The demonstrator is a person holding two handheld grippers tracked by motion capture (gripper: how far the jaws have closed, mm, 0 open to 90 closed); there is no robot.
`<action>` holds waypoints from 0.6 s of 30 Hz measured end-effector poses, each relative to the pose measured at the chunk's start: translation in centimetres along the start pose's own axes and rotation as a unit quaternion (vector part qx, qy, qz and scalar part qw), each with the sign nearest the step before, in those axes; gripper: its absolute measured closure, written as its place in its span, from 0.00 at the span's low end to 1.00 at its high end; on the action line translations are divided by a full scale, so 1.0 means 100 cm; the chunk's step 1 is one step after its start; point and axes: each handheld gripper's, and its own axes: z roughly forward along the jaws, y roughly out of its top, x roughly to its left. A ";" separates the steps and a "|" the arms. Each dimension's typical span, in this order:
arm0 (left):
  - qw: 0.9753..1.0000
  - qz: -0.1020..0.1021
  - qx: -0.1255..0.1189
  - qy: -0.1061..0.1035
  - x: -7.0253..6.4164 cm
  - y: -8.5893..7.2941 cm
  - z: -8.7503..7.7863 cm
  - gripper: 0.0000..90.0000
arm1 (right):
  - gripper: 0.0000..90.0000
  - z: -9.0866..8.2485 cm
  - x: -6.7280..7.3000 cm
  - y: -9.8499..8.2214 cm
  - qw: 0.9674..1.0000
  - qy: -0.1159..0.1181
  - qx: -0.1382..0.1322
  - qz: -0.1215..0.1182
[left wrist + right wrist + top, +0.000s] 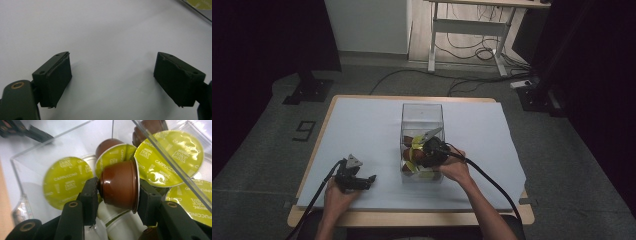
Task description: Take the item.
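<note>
A clear plastic box [422, 114] stands on the white table cover [362, 125]. It holds several coffee capsules with yellow-green lids [66, 181], some brown and some white [117, 221]. My right gripper [117, 195] reaches into the box from its near side. Its pads press on both ends of a brown capsule [120, 185], which lies on its side on top of the pile. In the high view the right gripper [426, 151] is inside the box's lower half. My left gripper [368, 180] rests on the cover left of the box. In its own view the left gripper [112, 72] is open, with nothing between its pads.
The wooden table edge [412, 219] runs along the near side. On the floor beyond the table are a desk frame [467, 30], loose cables [472, 50] and black stand bases [307, 90]. White cover lies bare left of and behind the box.
</note>
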 end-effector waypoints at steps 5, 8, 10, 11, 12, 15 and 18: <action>1.000 0.000 0.000 0.000 0.000 0.000 0.000 0.16 | 0.62 -0.005 -0.001 0.000 1.000 0.013 -0.007 0.007; 1.000 0.000 0.000 0.000 0.000 0.000 0.000 0.16 | 0.62 -0.012 0.000 0.001 1.000 0.020 -0.012 0.011; 1.000 0.000 0.000 0.000 0.000 0.000 0.000 0.16 | 0.62 -0.013 0.000 0.001 1.000 0.020 -0.012 0.012; 1.000 0.000 0.000 0.000 0.000 0.000 0.000 0.16 | 0.62 -0.015 0.000 0.000 1.000 0.020 -0.013 0.011; 1.000 0.000 0.000 0.000 0.000 0.000 0.000 0.16 | 0.62 -0.017 0.000 0.000 1.000 0.020 -0.016 0.009; 1.000 0.000 0.000 0.000 0.000 0.000 0.000 0.16 | 0.62 -0.023 0.001 0.000 1.000 0.019 -0.024 0.008; 1.000 0.000 0.000 0.000 0.000 0.000 0.000 0.16 | 0.62 -0.026 0.001 0.000 0.999 0.020 -0.027 0.008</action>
